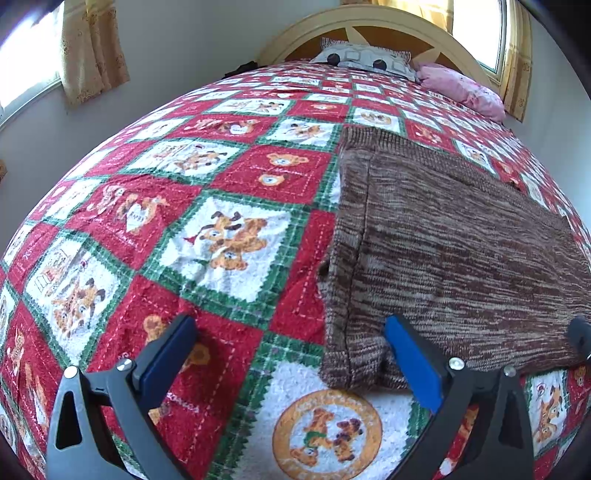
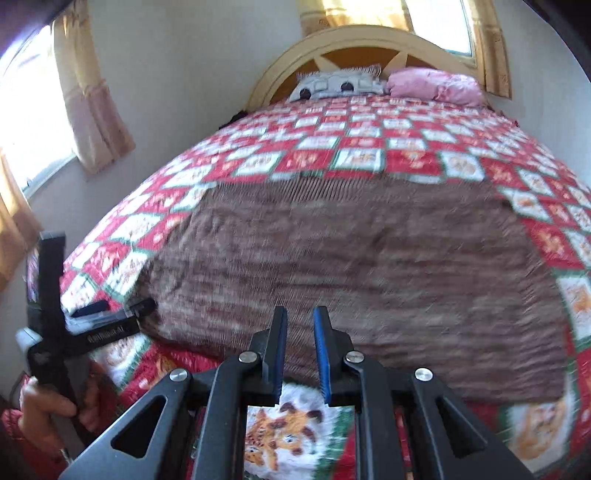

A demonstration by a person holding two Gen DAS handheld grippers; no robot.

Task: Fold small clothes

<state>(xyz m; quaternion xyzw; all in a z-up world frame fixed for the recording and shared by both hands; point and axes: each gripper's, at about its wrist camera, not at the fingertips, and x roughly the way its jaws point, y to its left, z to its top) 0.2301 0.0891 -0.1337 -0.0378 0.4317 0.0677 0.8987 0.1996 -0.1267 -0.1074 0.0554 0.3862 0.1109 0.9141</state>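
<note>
A brown knitted garment (image 1: pixel 450 251) lies flat on the bed's red, white and green quilt (image 1: pixel 207 236). My left gripper (image 1: pixel 291 350) stands wide open at the garment's near left corner. Its blue right pad (image 1: pixel 413 365) is over the cloth's edge, the left finger (image 1: pixel 173 354) is over the quilt, and nothing is pinched. In the right wrist view, blurred by motion, my right gripper (image 2: pixel 300 343) hovers over the garment's (image 2: pixel 351 266) near edge. Its jaws are a narrow gap apart with nothing between them. The left gripper (image 2: pixel 116 306) shows there at the garment's left corner, held by a hand (image 2: pixel 48 406).
A grey patterned pillow (image 1: pixel 364 59) and a pink pillow (image 1: pixel 461 88) lie against the curved wooden headboard (image 1: pixel 369 18) at the far end. Curtained windows (image 2: pixel 33 122) flank the bed. Bare quilt stretches left of the garment.
</note>
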